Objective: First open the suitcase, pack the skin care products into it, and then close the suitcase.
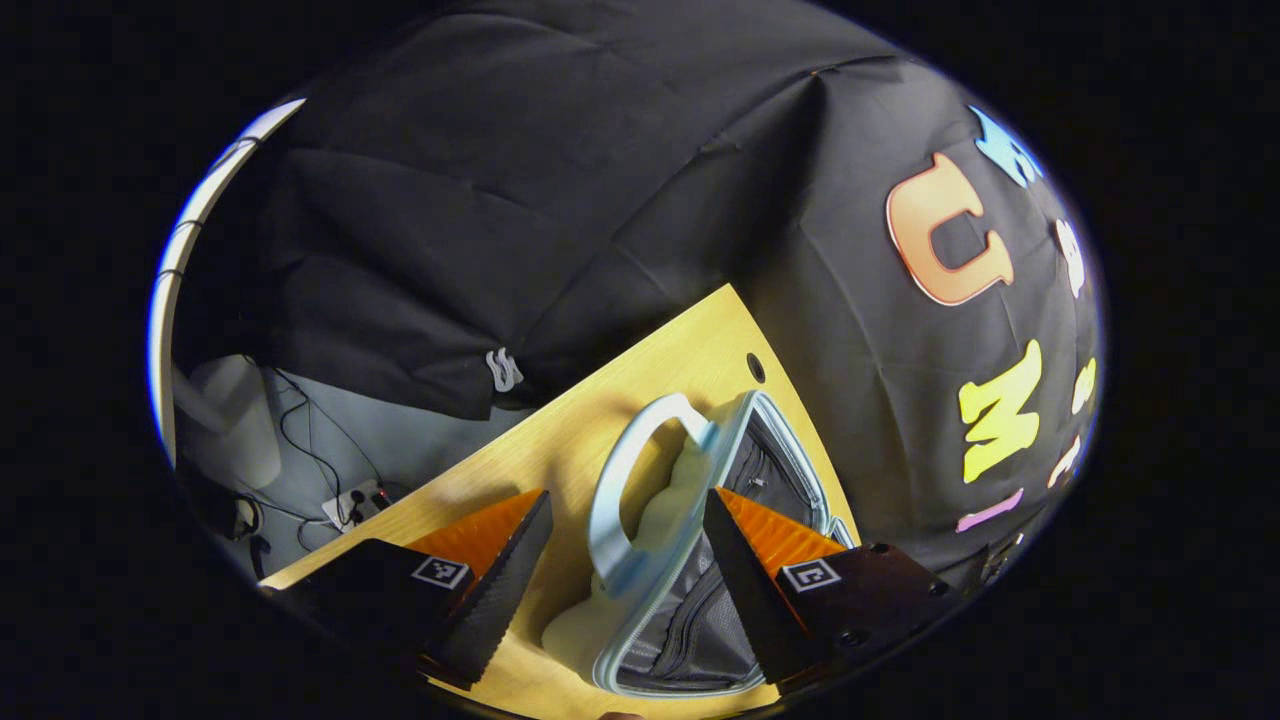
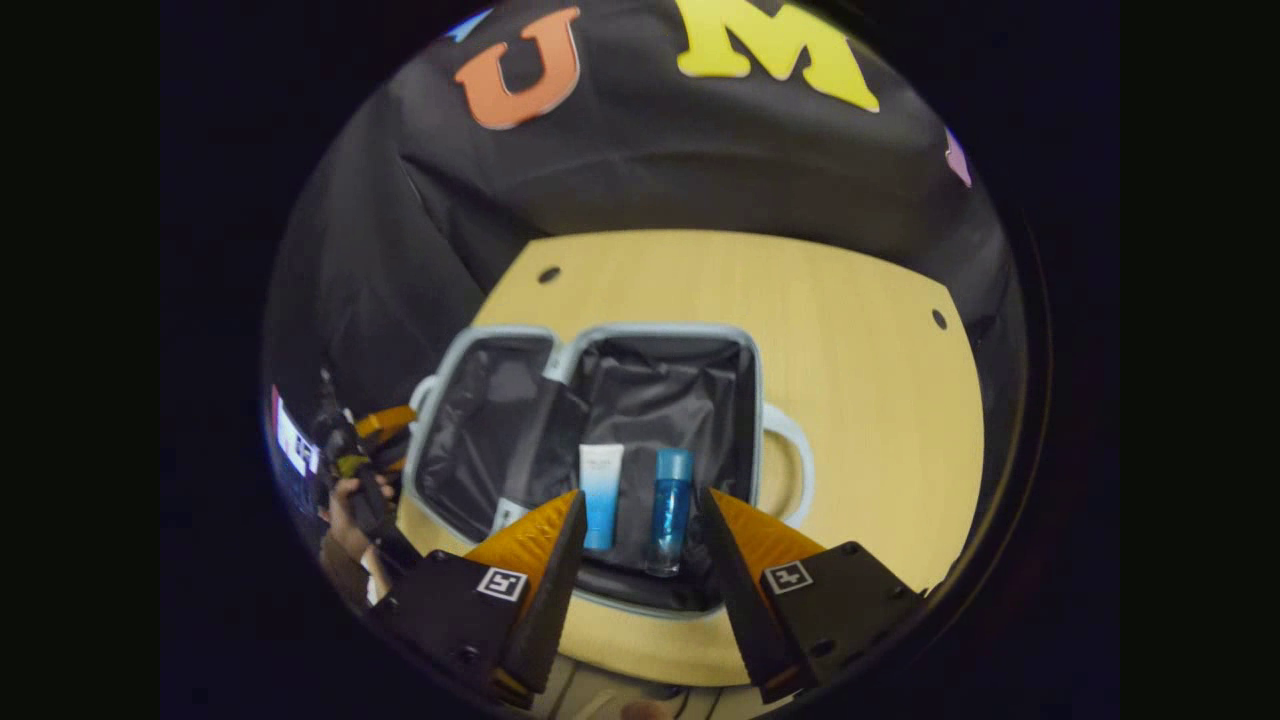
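Open suitcase [image 2: 660, 400] lies flat, holding a tube [image 2: 601, 495] beside a blue bottle [image 2: 670, 508].

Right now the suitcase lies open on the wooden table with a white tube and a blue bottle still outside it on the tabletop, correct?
Not quite. The white-to-blue tube and blue bottle already lie inside the open grey-rimmed, black-lined suitcase, as the right gripper view shows. The suitcase does lie open on the wooden table.

Light wood table [image 2: 850, 330], open suitcase [image 2: 660, 400] flat on it
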### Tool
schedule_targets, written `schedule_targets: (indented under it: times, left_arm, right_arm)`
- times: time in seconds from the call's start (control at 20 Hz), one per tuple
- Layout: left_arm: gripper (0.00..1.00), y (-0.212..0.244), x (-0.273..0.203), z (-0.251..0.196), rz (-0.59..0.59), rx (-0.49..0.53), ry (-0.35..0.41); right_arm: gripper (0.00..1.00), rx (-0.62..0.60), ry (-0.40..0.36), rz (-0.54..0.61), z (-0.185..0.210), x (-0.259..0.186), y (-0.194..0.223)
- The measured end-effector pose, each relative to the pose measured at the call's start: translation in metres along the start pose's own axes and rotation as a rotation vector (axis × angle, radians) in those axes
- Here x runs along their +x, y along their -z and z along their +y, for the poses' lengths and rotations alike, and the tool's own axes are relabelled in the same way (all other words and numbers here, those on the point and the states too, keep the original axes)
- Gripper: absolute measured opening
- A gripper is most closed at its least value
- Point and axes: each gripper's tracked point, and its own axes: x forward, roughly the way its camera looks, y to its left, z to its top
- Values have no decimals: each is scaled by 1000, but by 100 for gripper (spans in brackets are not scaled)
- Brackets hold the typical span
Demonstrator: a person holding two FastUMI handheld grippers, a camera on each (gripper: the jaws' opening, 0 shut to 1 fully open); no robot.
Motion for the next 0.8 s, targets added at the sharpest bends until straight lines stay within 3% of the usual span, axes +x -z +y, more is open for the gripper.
schedule_targets:
  times: [0.1,0.2,0.25,0.3,0.35,0.45,0.6,0.65,0.7,0.75,0.8]
  left_arm:
    - [100,0,7,0,6,-34,32]
    - [100,1,13,1,13,-68,56]
    - [97,-1,17,0,8,-90,63]
    - [97,0,20,2,14,-108,70]
    - [93,2,21,1,13,-125,82]
    - [89,4,30,7,15,-136,81]
    - [49,5,36,2,2,-181,123]
    - [52,5,37,4,-1,-186,124]
    - [46,6,39,4,-4,-186,128]
    - [19,7,39,8,-10,-176,112]
    - [26,8,37,12,-14,-168,106]
  right_arm:
    - [70,20,-7,-91,-4,-37,-18]
    - [71,0,44,-195,-17,-75,-34]
    - [77,-12,76,-257,-24,-95,-44]
    - [72,-21,97,-312,-29,-113,-51]
    - [78,-28,122,-360,-34,-128,-53]
    - [78,-36,160,-432,-43,-153,-55]
    - [79,-9,218,-532,-61,-197,-60]
    - [80,-4,250,-567,-70,-209,-61]
    - [81,-8,288,-603,-78,-221,-60]
    - [81,-22,314,-636,-82,-231,-59]
    - [81,-32,337,-654,-87,-240,-56]
